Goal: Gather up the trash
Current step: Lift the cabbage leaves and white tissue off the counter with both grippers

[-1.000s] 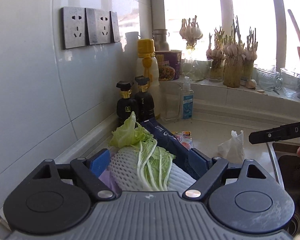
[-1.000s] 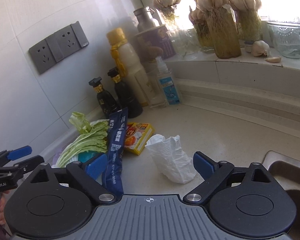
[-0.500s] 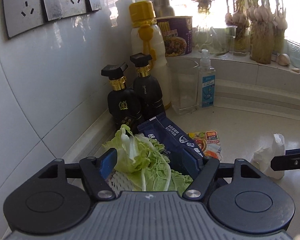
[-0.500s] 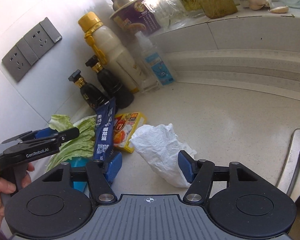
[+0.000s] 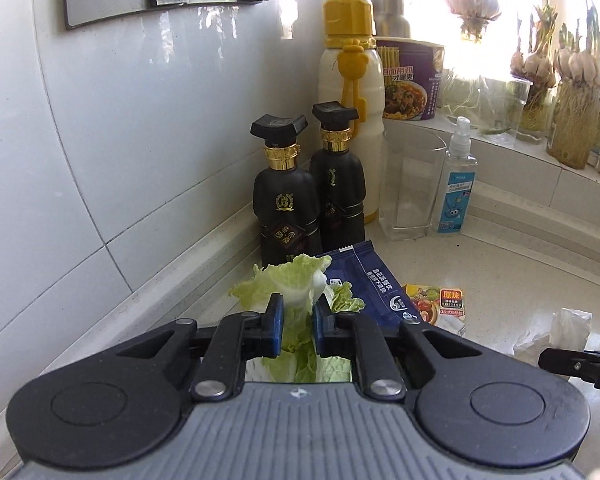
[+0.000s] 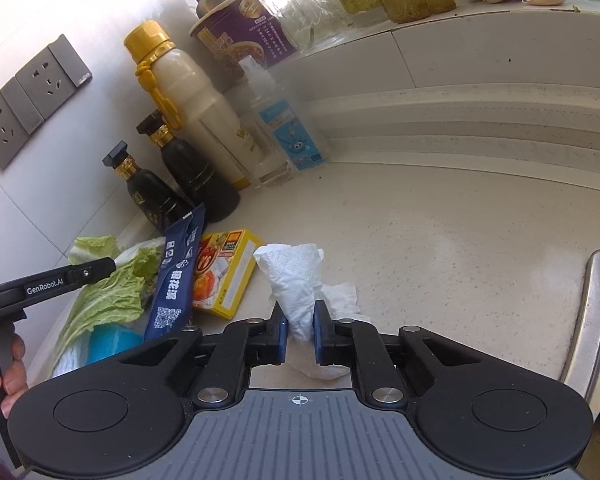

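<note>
Closing in the last half second, both sets of jaws now pinch trash: the left gripper (image 5: 298,326) has gone from spread to clamped on the cabbage leaf (image 5: 296,288) at 12 o'clock, the right gripper (image 6: 299,330) on the crumpled tissue (image 6: 296,280) at 12 o'clock. Both look ready to lift; the blue wrapper (image 6: 176,280) and yellow box (image 6: 224,272) remain at 10 o'clock.

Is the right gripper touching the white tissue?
Touching. The right wrist view shows the right gripper with both blue fingers pressed against the crumpled white tissue, pinching it between them.
</note>
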Available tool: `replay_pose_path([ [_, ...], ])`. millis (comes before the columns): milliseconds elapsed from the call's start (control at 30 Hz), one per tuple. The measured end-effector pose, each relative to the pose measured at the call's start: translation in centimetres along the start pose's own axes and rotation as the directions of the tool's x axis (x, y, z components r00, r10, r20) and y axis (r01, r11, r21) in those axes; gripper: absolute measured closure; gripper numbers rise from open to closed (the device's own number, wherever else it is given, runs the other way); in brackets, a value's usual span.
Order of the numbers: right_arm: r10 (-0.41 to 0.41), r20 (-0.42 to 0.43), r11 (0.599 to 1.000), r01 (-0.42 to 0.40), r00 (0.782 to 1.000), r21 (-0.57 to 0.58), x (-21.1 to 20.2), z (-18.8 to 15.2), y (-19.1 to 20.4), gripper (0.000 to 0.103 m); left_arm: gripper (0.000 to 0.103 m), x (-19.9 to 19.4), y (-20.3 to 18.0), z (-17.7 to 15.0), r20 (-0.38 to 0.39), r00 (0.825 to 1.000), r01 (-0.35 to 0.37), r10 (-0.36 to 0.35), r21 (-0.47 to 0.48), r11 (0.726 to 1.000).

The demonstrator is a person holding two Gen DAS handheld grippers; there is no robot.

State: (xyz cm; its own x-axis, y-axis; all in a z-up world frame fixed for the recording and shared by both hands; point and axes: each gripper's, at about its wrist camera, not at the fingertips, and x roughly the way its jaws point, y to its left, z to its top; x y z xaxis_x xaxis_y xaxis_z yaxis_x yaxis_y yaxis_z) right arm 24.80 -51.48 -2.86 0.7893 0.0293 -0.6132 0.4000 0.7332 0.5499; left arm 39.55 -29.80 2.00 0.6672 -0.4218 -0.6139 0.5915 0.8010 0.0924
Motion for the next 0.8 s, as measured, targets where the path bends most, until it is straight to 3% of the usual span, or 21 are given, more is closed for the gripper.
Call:
replay_pose_path([
  [133, 0.004, 0.024, 1.000, -0.004, 1.000, 0.004, -1.1, 0.5, 0.2, 0.092, 0.098, -1.5, 0.2, 0.4, 0.046, 0.999, -0.002, 0.003, -0.023, 1.000],
  [467, 0.028, 0.078, 0.999, -0.026, 0.997, -0.026, -4.9, 1.6, 2.2, 0.092, 0.099, -5.8, 0.5, 2.1, 0.138, 0.990, -0.010, 0.019, -0.064, 0.998],
  [800, 0.067, 0.130, 0.997, -0.062, 0.989, -0.047, -9.4, 3.0, 4.7, 0.092, 0.099, -12.1, 0.5, 4.8, 0.284, 0.958, -0.008, 0.037, -0.102, 0.995],
])
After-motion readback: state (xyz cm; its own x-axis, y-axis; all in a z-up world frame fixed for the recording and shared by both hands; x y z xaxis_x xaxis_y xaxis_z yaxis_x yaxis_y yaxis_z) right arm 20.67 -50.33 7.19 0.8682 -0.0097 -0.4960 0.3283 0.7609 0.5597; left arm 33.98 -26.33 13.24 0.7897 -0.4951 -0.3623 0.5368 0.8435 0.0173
